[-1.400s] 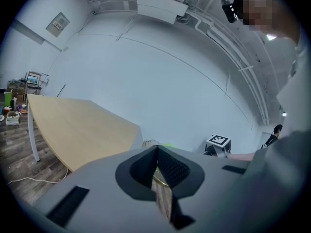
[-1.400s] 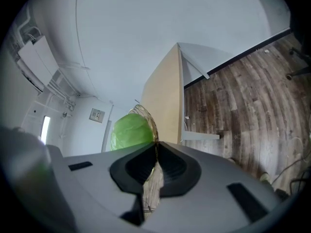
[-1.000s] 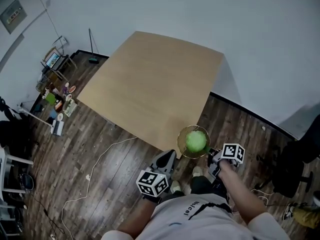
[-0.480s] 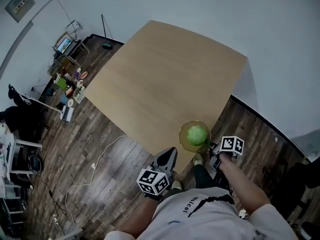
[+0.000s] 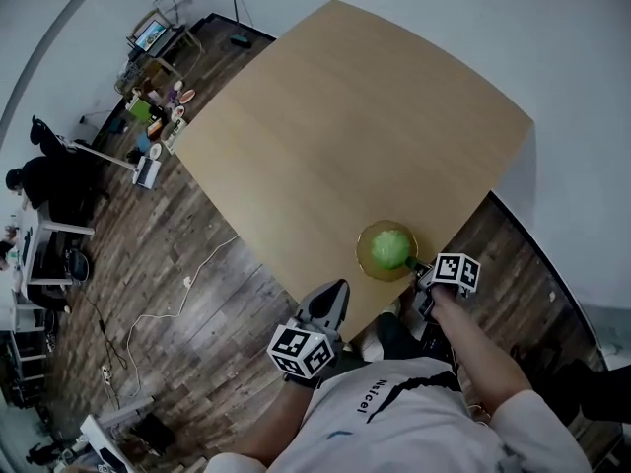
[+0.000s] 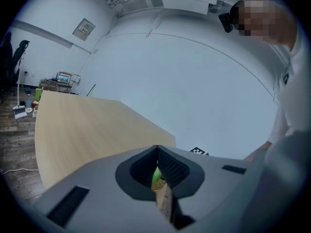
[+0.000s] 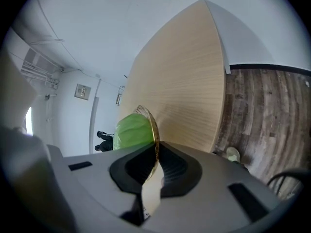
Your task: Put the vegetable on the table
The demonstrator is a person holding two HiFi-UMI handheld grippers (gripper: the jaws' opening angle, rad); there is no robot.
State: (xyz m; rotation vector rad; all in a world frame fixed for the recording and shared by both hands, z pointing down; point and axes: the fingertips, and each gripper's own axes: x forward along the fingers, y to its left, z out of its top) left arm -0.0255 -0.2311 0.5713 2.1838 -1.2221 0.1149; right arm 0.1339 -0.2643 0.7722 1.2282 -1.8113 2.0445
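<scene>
A round green vegetable lies in a shallow amber glass bowl. The bowl is over the near right edge of the wooden table; I cannot tell whether it rests on it. My right gripper is shut on the bowl's near rim. In the right gripper view the rim runs edge-on between the jaws of that gripper, with the vegetable to its left. My left gripper hangs just off the table's near edge, shut on nothing. Through its jaws a sliver of green shows.
The table top is bare wood, with a white wall behind it. Dark plank floor surrounds it, with a white cable. Clutter and a screen stand far left, with a seated person. A shoe is below.
The bowl with the vegetable has moved forward from the table's very edge to over the tabletop, carried by the right gripper. The left gripper has stayed shut beside it.
</scene>
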